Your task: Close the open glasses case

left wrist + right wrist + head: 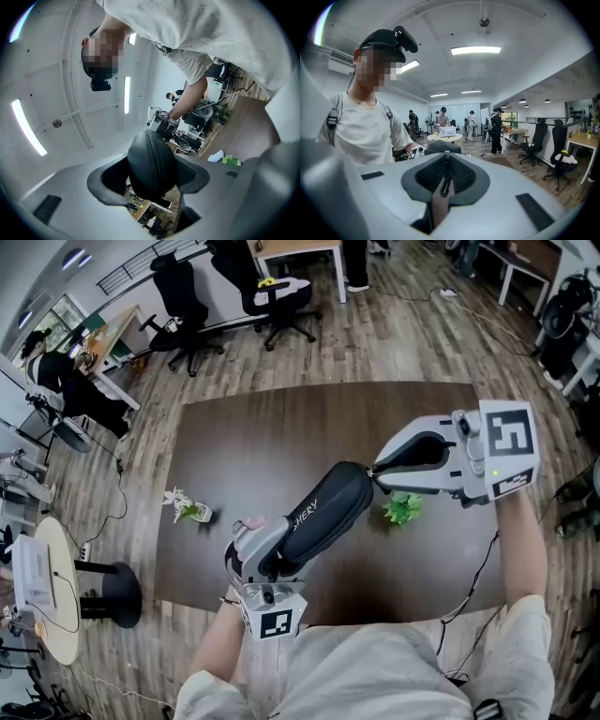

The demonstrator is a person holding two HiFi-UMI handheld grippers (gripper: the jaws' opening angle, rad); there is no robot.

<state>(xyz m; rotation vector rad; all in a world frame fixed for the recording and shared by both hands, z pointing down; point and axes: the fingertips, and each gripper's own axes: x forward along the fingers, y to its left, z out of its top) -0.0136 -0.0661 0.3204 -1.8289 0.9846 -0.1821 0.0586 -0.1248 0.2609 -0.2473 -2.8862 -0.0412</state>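
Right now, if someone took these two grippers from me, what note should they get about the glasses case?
Left gripper: clamped on one end of the black glasses case, held above the table.
Right gripper: shut on the zipper pull at the far end.
Done: zipper looks closed along the clamped end.
To do: confirm it is fully zipped, then set it down.

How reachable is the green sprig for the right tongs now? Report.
Probably not yet: the right tongs are shut on the zipper pull of the glasses case that the left tongs grip. The sprig lies uncovered close by, so only that hold hinders them.
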